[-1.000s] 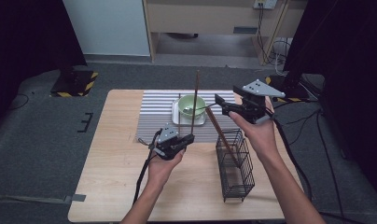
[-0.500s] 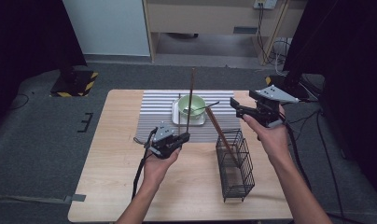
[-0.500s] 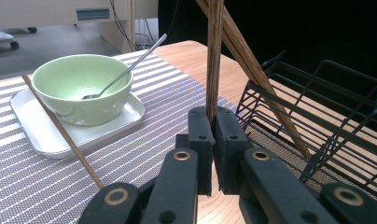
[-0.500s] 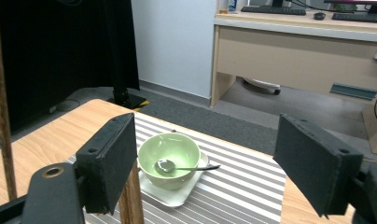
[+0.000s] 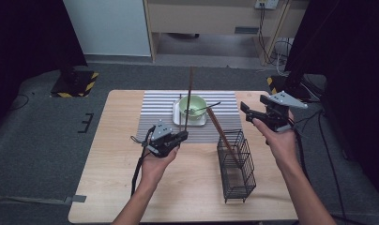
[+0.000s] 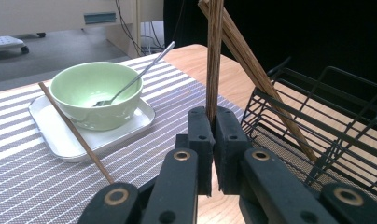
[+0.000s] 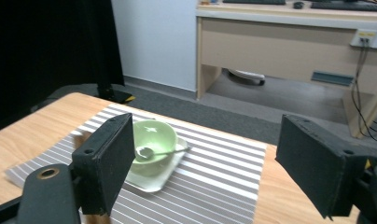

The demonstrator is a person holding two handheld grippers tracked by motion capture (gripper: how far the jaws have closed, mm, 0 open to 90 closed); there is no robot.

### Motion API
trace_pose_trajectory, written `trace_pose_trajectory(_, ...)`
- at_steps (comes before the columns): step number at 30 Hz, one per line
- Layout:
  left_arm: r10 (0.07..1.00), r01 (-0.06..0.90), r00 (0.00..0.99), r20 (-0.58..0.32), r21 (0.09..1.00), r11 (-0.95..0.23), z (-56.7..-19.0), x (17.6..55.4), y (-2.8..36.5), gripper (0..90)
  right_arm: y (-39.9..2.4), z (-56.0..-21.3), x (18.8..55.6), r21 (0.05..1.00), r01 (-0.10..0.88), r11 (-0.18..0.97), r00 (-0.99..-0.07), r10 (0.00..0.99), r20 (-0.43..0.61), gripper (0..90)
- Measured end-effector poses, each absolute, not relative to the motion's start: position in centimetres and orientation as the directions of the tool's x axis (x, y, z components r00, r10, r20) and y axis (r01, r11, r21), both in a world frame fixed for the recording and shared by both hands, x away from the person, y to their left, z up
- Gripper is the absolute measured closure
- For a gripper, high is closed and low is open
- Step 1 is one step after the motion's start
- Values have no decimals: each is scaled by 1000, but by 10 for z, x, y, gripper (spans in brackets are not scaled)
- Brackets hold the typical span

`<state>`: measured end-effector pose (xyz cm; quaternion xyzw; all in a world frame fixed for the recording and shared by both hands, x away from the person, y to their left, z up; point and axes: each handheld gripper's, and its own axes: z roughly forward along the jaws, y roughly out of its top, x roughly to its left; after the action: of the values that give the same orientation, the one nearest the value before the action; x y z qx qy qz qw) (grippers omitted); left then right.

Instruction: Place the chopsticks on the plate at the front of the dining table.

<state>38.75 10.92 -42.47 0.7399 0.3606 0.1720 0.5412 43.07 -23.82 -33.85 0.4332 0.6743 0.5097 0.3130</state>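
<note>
My left gripper (image 5: 183, 136) is shut on a brown chopstick (image 5: 189, 96) that stands nearly upright over the striped mat (image 5: 155, 112); in the left gripper view the jaws (image 6: 213, 122) pinch the chopstick's (image 6: 214, 56) lower end. A second chopstick (image 5: 220, 133) leans in the black wire basket (image 5: 237, 165). A third chopstick (image 6: 74, 133) lies across the white tray (image 6: 46, 126) beside the green bowl (image 5: 193, 107), which holds a metal spoon (image 6: 135, 70). My right gripper (image 5: 254, 112) hovers right of the basket, open and empty, facing the bowl (image 7: 154, 135).
The table's right edge (image 5: 291, 187) runs close beside the right forearm. Bare wood lies at the table's left (image 5: 108, 154) and front. A desk (image 7: 280, 42) and a dark curtain stand beyond the table.
My right gripper has drawn away to the right and slightly down from the chopstick leaning in the basket. The left gripper and its upright chopstick have barely shifted.
</note>
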Motion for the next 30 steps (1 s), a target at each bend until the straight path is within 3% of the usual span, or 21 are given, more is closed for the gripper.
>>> trace_pose_trajectory(11,732,345,669,-127,926,-155,-420,391,109,861,-269,-365,431,946,315,75,-335,942,36,170)
trace_pose_trajectory(30,765,349,633,-119,926,-145,-419,394,115,861,-308,-468,423,882,465,81,-247,968,42,158)
